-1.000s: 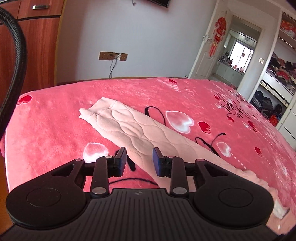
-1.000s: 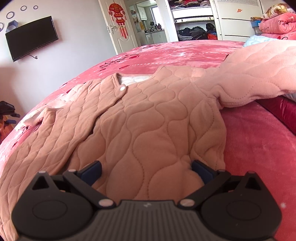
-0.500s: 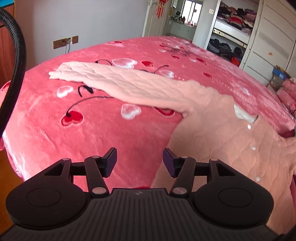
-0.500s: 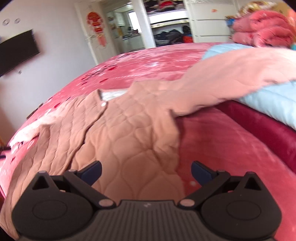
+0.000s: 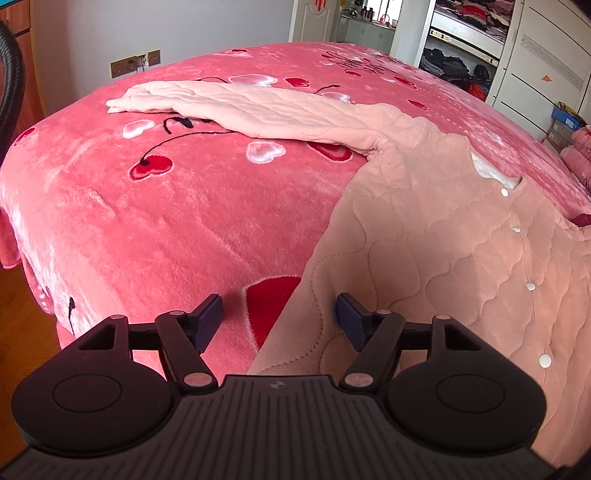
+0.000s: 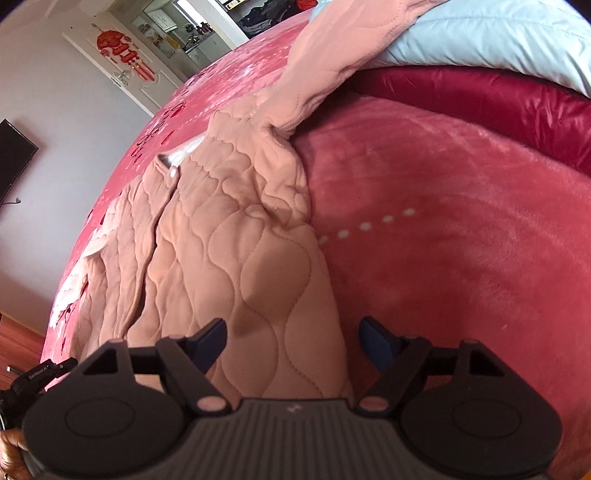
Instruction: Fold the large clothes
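Note:
A pink quilted button-front jacket (image 5: 436, 236) lies spread on the red heart-print bed cover (image 5: 177, 206). One sleeve (image 5: 258, 107) stretches toward the far left corner of the bed. My left gripper (image 5: 277, 317) hovers over the jacket's left hem edge, jaws opening, the fabric edge lying between the fingers but not pinched. In the right wrist view the jacket (image 6: 236, 236) fills the left half, its other sleeve (image 6: 325, 66) running up onto the bedding. My right gripper (image 6: 293, 341) straddles the right hem edge, jaws closing, pads still clear of the cloth.
A dark red quilt (image 6: 480, 99) and a light blue one (image 6: 498, 33) are piled at the bed's far right. Wooden floor (image 5: 22, 314) drops off left of the bed. A white door and open wardrobe shelves (image 5: 469, 37) stand beyond.
Both views swung from the sleeves to the jacket's bottom hem corners. The left jaws spread wider; the right jaws narrowed and that view rolled, tilting the scene.

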Motion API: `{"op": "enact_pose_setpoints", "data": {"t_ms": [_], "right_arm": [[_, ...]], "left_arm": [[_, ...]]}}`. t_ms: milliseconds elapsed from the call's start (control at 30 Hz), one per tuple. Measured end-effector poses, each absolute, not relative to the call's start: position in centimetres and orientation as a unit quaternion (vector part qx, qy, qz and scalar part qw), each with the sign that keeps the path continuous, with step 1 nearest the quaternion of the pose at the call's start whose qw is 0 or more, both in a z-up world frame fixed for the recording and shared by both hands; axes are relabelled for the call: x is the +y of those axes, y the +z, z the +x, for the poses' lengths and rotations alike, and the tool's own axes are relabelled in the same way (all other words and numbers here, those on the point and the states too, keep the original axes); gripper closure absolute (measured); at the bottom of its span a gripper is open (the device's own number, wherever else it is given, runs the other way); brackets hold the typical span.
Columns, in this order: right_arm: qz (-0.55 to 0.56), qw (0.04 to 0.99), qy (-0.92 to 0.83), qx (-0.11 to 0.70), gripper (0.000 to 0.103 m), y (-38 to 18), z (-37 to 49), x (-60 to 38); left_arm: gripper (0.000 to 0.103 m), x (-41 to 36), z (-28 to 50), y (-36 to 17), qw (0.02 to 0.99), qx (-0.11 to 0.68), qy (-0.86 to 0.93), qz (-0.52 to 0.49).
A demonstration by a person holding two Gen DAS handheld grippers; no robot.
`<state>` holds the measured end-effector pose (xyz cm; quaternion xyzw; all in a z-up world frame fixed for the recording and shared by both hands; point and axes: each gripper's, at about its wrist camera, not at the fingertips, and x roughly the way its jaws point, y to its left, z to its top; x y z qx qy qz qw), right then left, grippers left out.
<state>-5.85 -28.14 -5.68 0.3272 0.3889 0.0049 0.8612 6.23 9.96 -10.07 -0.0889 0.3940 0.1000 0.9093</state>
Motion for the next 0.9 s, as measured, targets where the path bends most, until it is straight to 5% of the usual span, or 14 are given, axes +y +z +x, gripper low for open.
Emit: {"op": "enact_pose_setpoints", "data": {"t_ms": [233, 500, 600, 733, 900], "right_arm": [[0.342, 0.85, 0.032, 0.398, 0.059, -6.2, -5.5, -27.1], [0.363, 0.842, 0.043, 0.398, 0.057, -6.5, -5.5, -26.6], [0.372, 0.839, 0.045, 0.395, 0.055, -6.6, -5.4, -26.6], [0.363, 0.844, 0.044, 0.393, 0.057, -6.4, -5.4, -26.0], [0.348, 0.851, 0.038, 0.391, 0.056, -6.4, -5.2, -25.5]], "left_arm": [[0.011, 9.2, 4.5, -10.9, 0.913, 0.392, 0.088, -0.078], [0.007, 8.7, 4.0, -10.8, 0.914, 0.391, 0.08, -0.072], [0.015, 8.3, 3.9, -10.8, 0.916, 0.389, 0.076, -0.063], [0.042, 7.3, 3.7, -10.7, 0.92, 0.384, 0.063, -0.044], [0.057, 6.1, 3.4, -10.7, 0.924, 0.376, 0.063, -0.016]]}}
